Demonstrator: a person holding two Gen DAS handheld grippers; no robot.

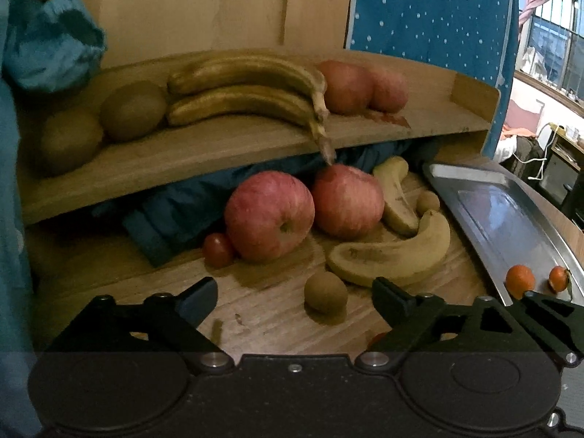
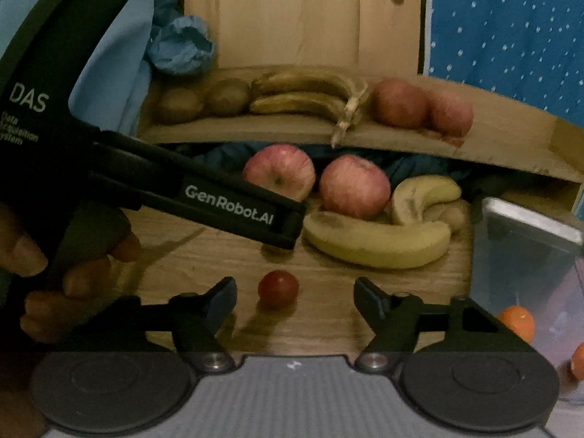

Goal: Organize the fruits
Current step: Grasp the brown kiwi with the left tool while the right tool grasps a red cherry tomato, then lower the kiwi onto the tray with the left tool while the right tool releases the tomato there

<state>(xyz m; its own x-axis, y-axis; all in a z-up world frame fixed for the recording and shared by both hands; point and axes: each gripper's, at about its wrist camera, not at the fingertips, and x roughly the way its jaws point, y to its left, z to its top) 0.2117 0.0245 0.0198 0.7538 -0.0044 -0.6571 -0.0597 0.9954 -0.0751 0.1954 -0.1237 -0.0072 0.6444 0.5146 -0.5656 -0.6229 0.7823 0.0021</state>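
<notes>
On the wooden table lie two red apples, two yellow bananas, small brown kiwis and a cherry tomato. A wooden shelf above holds two kiwis, two bananas and two apples. My left gripper is open and empty, low over the table, with the small kiwi between its fingers. My right gripper is open with a cherry tomato between its fingers, untouched. The left gripper crosses the right wrist view.
A metal tray at the right holds small orange fruits. Blue cloth lies under the shelf and a blue bundle sits at its left end. A wooden panel stands behind.
</notes>
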